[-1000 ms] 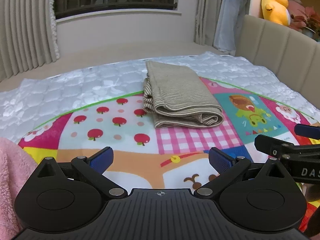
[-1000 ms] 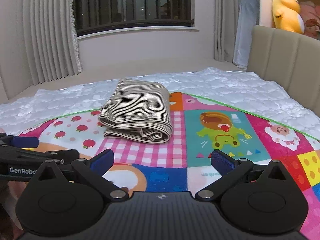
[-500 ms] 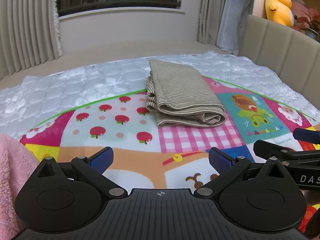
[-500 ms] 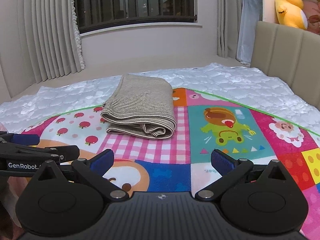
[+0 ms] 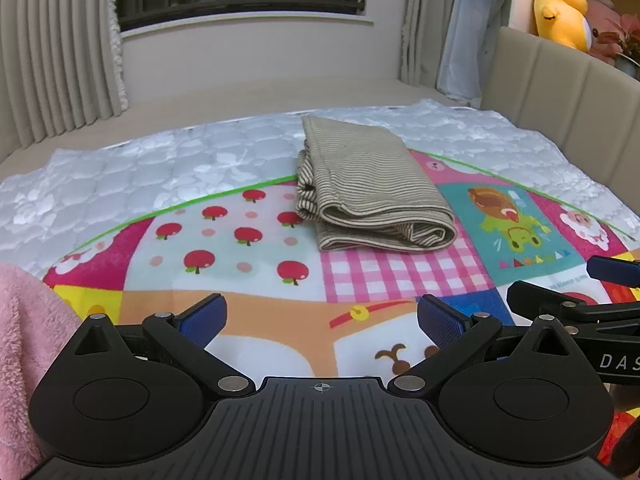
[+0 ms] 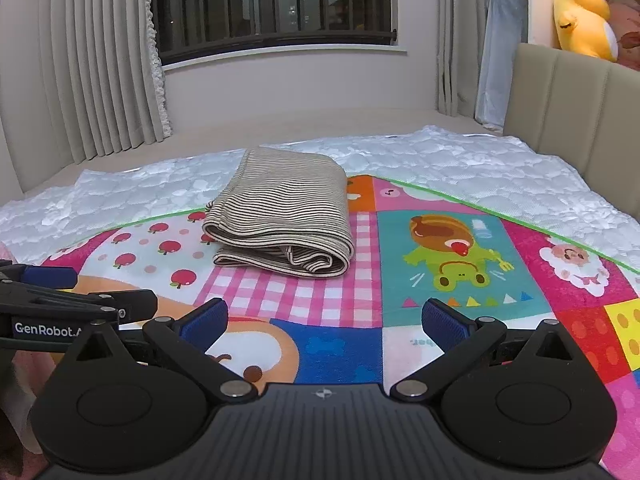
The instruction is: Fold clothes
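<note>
So the striped garment (image 5: pixel 372 188) is sitting folded into a neat chunky rectangle on the colourful play mat (image 5: pixel 240 240), a bit above the middle of the frame in both views, half on the pink checked patch and half reaching back toward the white quilted cover (image 5: pixel 120 168) behind it. Nothing is touching it. The left claw (image 5: pixel 320 320) hangs low over the near part of the mat with its blue pads spread wide apart and nothing between them, and the right claw (image 6: pixel 324 320) is the same deal, wide apart and empty, well short of the garment. You can see each one poking into the other's view at the side edge, so they're side by side. To me this piece looks done, folded over a few times with the layered edge facing the cameras, so I'd say we're between items. There's a fluffy pink cloth (image 5: pixel 28 360) at the lower left edge of the left view, right beside the left claw, and my guess is that's next. That would call for swinging the left claw over to it, pinching an edge, and dragging it onto a bare part of the mat to spread it flat. Being fuzzy and thick, it'll probably bunch up. Yellow plush toy (image 6: pixel 584 16) watching from the upper right, lol.
</note>
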